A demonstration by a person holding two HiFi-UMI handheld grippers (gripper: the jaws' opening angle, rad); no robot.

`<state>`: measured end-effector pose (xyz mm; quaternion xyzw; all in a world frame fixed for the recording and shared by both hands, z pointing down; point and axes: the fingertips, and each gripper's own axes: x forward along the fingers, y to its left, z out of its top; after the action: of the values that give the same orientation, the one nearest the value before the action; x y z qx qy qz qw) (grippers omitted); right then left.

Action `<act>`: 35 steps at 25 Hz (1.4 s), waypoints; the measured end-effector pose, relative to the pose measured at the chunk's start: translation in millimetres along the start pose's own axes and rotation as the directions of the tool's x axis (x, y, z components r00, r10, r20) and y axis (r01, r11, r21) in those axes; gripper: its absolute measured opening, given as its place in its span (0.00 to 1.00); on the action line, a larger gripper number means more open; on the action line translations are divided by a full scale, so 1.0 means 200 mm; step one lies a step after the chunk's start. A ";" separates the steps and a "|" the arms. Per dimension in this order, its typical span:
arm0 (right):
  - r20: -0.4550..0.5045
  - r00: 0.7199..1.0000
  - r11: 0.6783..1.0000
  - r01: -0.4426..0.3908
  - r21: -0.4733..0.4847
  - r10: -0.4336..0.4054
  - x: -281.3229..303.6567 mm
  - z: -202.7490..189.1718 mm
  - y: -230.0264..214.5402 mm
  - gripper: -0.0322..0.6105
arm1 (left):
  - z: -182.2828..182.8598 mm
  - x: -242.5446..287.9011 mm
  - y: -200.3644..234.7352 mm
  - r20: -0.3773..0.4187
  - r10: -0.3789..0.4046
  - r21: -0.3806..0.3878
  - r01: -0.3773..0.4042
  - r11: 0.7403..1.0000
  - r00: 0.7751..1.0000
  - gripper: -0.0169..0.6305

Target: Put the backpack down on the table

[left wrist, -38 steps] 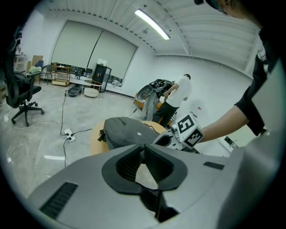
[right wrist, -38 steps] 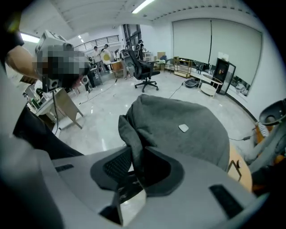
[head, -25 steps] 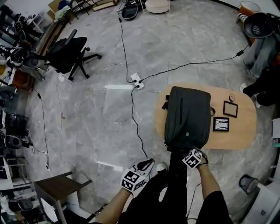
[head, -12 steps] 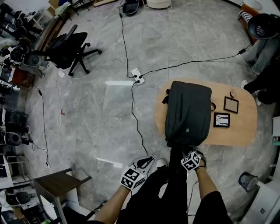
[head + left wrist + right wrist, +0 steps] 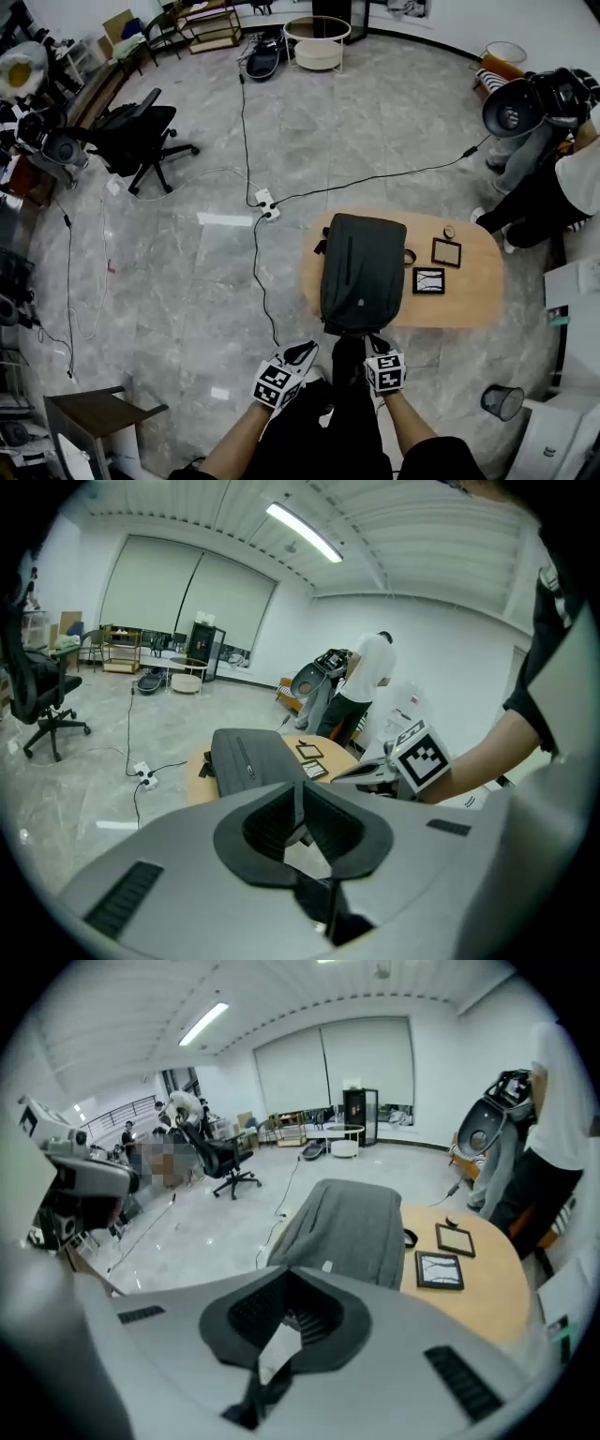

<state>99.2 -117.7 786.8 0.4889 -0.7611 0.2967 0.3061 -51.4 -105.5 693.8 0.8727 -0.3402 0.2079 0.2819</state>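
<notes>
Backpack (image 5: 361, 272) lies flat on the bench (image 5: 473, 305), its near end at or just over the bench edge nearest me. Risk, as I judge it: my right gripper (image 5: 376, 345), just beside that end, could snag it and drag it off. Left gripper (image 5: 298, 810) is clear of the backpack. Both jaws are together, empty. Count: one backpack; right of it, two framed squares (image 5: 446, 251) and one small disc (image 5: 450, 231).

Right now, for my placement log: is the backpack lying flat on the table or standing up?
Lying flat. The backpack rests full length on the table, zipper side up, seen from above in the head view.
</notes>
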 end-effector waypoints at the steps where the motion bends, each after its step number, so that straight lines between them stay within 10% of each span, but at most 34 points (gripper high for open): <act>1: 0.037 0.999 1.000 0.008 0.015 -0.008 -0.06 0.07 0.01 0.07 | 0.05 -0.01 -0.03 0.018 0.001 0.008 -0.001 1.000 1.000 0.09; 16: 0.364 0.931 0.993 -0.054 0.101 0.013 -0.88 0.56 0.21 0.06 | 0.44 -0.16 -0.43 0.212 0.067 0.031 -0.075 0.997 0.975 0.08; 35: 0.401 0.913 0.993 -0.107 0.056 0.075 -1.17 0.43 0.22 0.06 | 0.37 -0.17 -0.76 0.249 0.138 -0.022 -0.137 0.990 0.959 0.08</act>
<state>121.9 -36.6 548.3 0.5143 -0.8174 0.2342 0.1118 46.4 -44.2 566.0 0.8655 -0.4334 0.1146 0.2236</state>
